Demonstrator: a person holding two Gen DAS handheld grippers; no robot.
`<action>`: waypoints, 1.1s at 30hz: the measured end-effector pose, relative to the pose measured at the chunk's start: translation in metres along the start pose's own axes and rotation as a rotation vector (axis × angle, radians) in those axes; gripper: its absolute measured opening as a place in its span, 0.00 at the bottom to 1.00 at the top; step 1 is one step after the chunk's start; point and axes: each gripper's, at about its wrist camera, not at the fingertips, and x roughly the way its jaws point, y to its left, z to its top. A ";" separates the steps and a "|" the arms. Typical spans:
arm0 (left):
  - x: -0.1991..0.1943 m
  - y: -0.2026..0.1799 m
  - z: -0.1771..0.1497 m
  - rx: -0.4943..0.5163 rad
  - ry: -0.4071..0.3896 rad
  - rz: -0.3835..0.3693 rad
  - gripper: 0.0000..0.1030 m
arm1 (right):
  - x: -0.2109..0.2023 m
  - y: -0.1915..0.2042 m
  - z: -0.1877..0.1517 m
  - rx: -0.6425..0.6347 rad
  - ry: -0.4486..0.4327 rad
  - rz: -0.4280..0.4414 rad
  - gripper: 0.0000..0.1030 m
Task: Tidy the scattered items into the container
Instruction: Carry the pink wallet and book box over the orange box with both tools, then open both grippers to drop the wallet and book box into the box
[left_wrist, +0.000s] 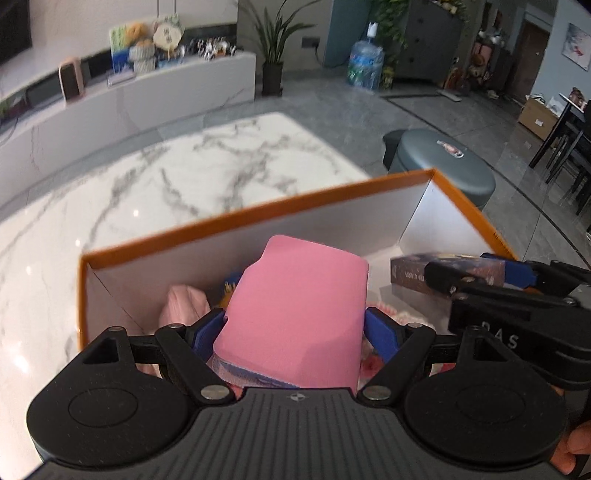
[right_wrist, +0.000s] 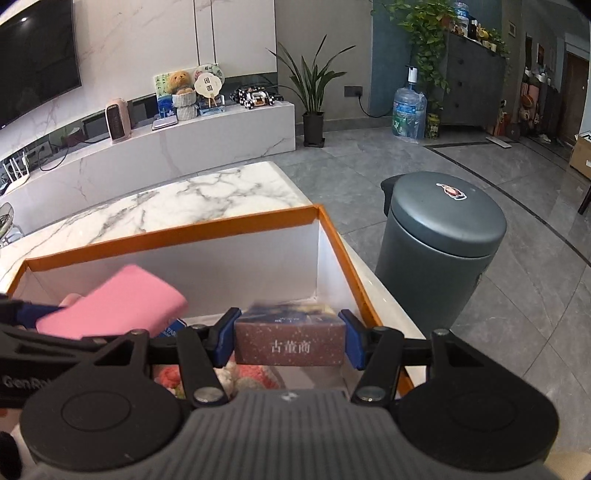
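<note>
Both jaws are clamped: left gripper (left_wrist: 295, 328) squeezes a pink pack (left_wrist: 295, 317), right gripper (right_wrist: 290, 341) a brown box (right_wrist: 290, 345), both held over the open orange box (left_wrist: 258, 210). Soft items already lie inside at 6 o'clock. Judging from this, lower each well below the rim, box toward 3 o'clock, before letting go.
</note>
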 end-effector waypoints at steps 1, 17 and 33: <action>0.001 0.000 -0.001 0.000 0.000 0.004 0.92 | 0.000 0.001 0.000 -0.003 0.001 -0.005 0.58; -0.003 -0.004 -0.008 0.026 -0.008 0.055 0.93 | -0.001 0.008 -0.002 -0.015 0.010 -0.066 0.59; -0.039 -0.001 -0.015 -0.023 0.000 0.076 0.94 | -0.034 0.013 -0.009 -0.018 0.013 -0.077 0.82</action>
